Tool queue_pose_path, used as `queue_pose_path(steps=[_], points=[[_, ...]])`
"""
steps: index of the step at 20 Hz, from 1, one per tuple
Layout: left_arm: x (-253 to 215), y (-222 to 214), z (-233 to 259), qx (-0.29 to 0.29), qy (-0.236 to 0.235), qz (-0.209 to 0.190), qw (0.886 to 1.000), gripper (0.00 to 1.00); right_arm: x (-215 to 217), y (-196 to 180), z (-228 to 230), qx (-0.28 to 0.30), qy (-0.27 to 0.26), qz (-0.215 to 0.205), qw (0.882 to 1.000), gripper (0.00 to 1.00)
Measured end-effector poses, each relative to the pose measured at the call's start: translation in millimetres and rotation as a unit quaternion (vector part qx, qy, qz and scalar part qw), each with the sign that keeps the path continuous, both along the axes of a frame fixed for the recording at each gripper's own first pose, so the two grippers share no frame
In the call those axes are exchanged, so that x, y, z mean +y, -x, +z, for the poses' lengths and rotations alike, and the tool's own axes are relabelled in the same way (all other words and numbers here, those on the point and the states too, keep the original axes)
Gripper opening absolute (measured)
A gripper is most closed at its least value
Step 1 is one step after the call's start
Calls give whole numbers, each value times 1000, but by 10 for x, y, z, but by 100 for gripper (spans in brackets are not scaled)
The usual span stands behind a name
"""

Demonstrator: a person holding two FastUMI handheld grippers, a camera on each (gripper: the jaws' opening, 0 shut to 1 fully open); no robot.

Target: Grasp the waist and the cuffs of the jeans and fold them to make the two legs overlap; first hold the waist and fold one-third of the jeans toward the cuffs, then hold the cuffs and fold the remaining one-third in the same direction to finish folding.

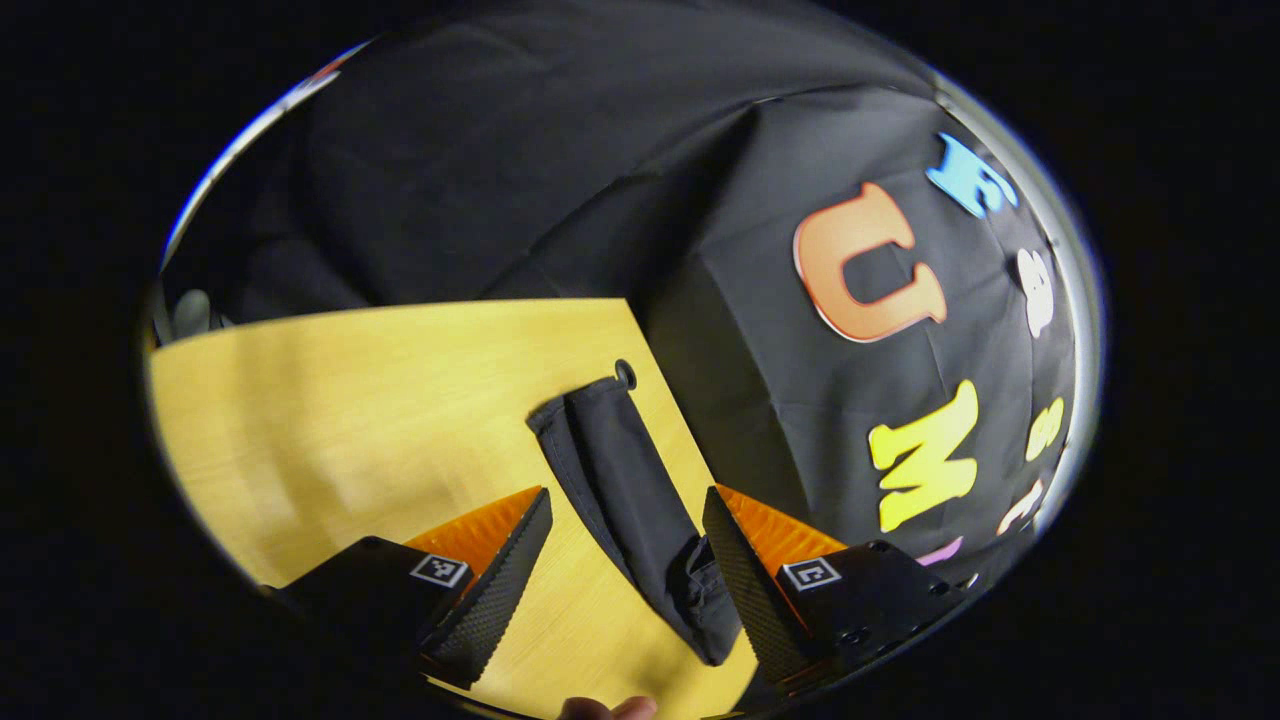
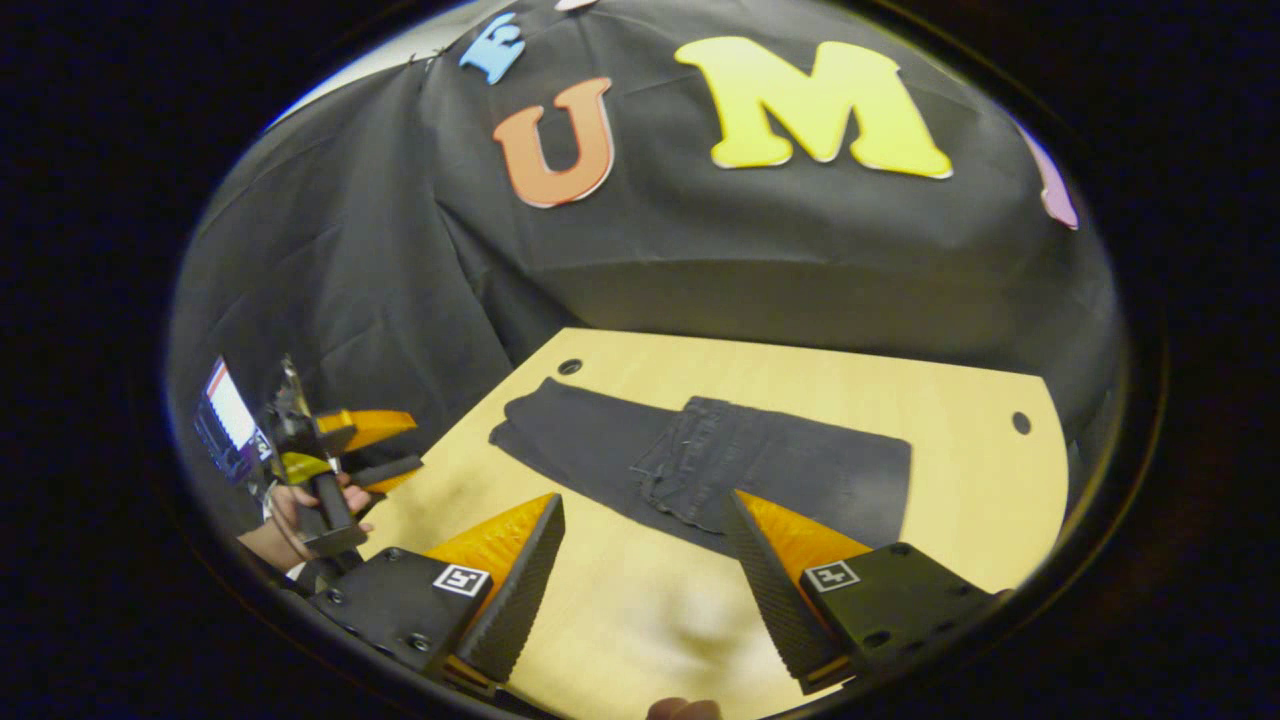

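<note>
My right gripper [image 2: 645,575] hangs spread wide over the wooden tabletop [image 2: 960,470], empty. The black jeans [image 2: 700,465] lie partly folded near its far edge. My left gripper [image 1: 625,565] also gapes, holding nothing. No legible writing.

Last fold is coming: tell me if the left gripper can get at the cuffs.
Probably yes. The left gripper is open above the table, the jeans lie between its fingers, and nothing blocks the cuff end.

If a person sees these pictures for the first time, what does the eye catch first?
Dark jeans lie flat on the yellow wooden table, the waist part already folded over the legs. The open right gripper hangs before them, and the left gripper is held in a hand off the table's left side.
</note>
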State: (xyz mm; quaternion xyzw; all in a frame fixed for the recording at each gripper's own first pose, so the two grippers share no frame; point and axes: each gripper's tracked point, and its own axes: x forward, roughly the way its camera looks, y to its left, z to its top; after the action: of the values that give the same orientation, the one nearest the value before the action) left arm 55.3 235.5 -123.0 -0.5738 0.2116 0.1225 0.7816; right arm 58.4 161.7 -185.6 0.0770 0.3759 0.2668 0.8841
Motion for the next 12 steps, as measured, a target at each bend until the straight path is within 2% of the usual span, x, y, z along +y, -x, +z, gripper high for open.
queue_pose_path(steps=[1, 2, 3, 4, 5, 6, 8, 9, 10, 11, 12], points=[[25, -96, -131, 9, 35, 11, 999, 98, -194, -10, 91, -3, -1, -20, 1000, 94], [58, -203, -265, 14, 69, 25, 997, 98, -373, -20, 151, 0, -4, -45, 999, 98], [112, -316, -371, 20, 95, 38, 995, 98, -542, -1, 184, 9, -13, -71, 997, 98], [147, -434, -480, 24, 111, 44, 993, 98, -689, 22, 199, 24, -25, -99, 994, 94], [166, -525, -573, 27, 121, 45, 991, 98, -840, 48, 185, 38, -31, -126, 991, 100], [163, -590, -651, 29, 128, 42, 991, 100, -985, 59, 163, 46, -33, -148, 987, 98], [152, -681, -815, 42, 117, 33, 992, 98, -1246, 136, 117, 52, -19, -174, 983, 98], [135, -765, -820, 37, 116, 34, 992, 98, -1376, 213, 124, 54, -11, -180, 982, 93], [135, -835, -812, 34, 109, 34, 993, 100, -1464, 260, 129, 55, -5, -184, 981, 99], [126, -898, -810, 31, 101, 30, 994, 96, -1509, 291, 115, 56, -2, -188, 981, 99], [119, -965, -814, 26, 95, 28, 995, 96, -1534, 303, 94, 59, 1, -190, 980, 98]])
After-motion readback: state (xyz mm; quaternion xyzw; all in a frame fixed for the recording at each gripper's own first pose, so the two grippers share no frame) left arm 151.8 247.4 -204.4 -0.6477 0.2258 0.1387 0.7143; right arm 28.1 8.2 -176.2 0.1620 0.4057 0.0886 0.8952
